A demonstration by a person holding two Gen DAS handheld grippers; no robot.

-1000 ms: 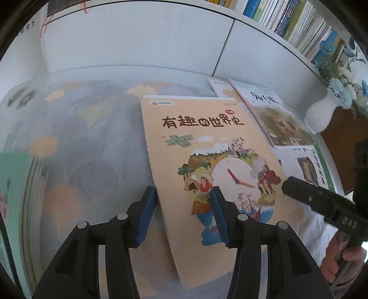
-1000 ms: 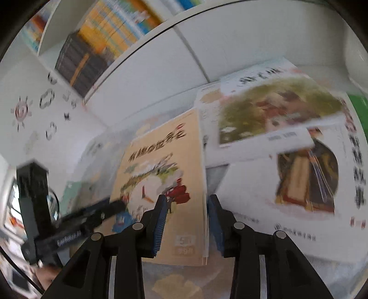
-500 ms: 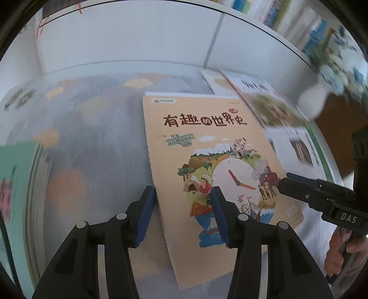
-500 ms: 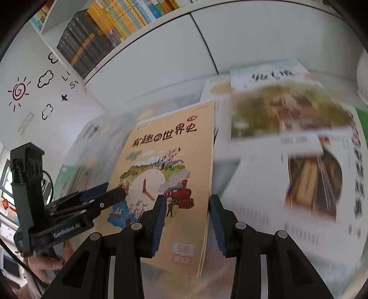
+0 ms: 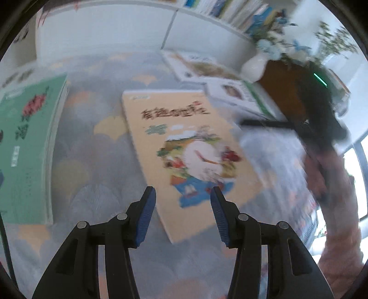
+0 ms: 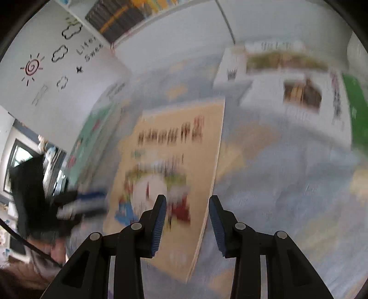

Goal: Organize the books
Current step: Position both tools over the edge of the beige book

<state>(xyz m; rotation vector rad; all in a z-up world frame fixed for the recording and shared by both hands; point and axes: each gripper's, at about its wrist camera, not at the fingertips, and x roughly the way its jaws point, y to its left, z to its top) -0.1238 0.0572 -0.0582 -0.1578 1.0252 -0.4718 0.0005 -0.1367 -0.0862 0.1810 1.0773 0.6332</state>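
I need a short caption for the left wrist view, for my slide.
Open left claw above an orange book lying flat on a patterned cloth, green book at left.

Child's room or home study corner, packed bookshelf [image 5: 232,11] along white wall, sun and cloud doodles [image 6: 46,62] drawn on wall, white vase of blue flowers [image 5: 255,64], picture books [image 5: 184,147] spread across patterned worktop [image 5: 96,161], window [image 6: 18,161] at side
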